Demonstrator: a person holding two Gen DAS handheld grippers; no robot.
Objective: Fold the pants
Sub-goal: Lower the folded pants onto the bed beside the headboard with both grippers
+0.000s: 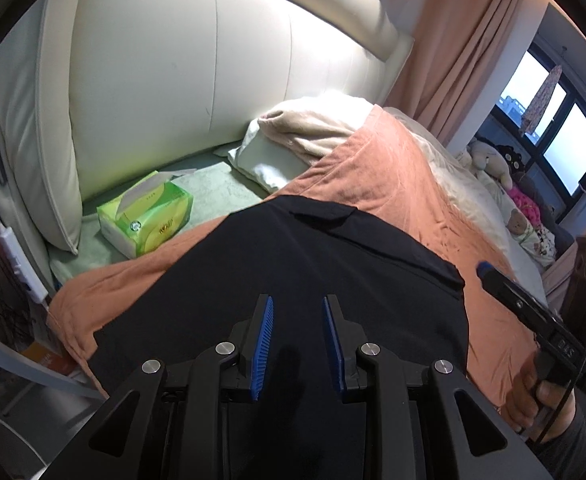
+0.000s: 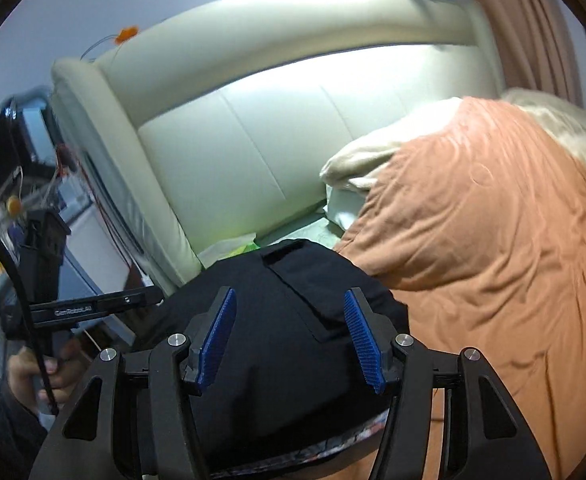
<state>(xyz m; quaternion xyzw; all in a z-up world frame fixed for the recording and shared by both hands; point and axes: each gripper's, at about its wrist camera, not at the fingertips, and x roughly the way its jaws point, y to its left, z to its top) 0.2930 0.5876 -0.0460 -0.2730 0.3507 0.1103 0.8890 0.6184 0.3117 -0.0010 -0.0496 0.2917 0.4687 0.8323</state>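
Black pants (image 1: 293,272) lie folded in a compact stack on the orange blanket (image 1: 393,184) of a bed. They also show in the right wrist view (image 2: 293,320), with a back pocket flap on top. My left gripper (image 1: 297,300) hovers over the pants, open and empty, its blue pads (image 1: 265,344) apart. My right gripper (image 2: 289,300) is open and empty above the pants too. In the left wrist view the right gripper (image 1: 483,269) reaches in from the right, beside the stack's right edge. In the right wrist view the left gripper (image 2: 155,295) sits at the left.
A green tissue pack (image 1: 149,216) lies on the green sheet by the cream padded headboard (image 1: 213,80). A cream pillow and blanket (image 1: 305,136) are behind the pants. Stuffed toys (image 1: 505,176) and a window are at the far right. A bedside shelf (image 2: 21,184) is at the left.
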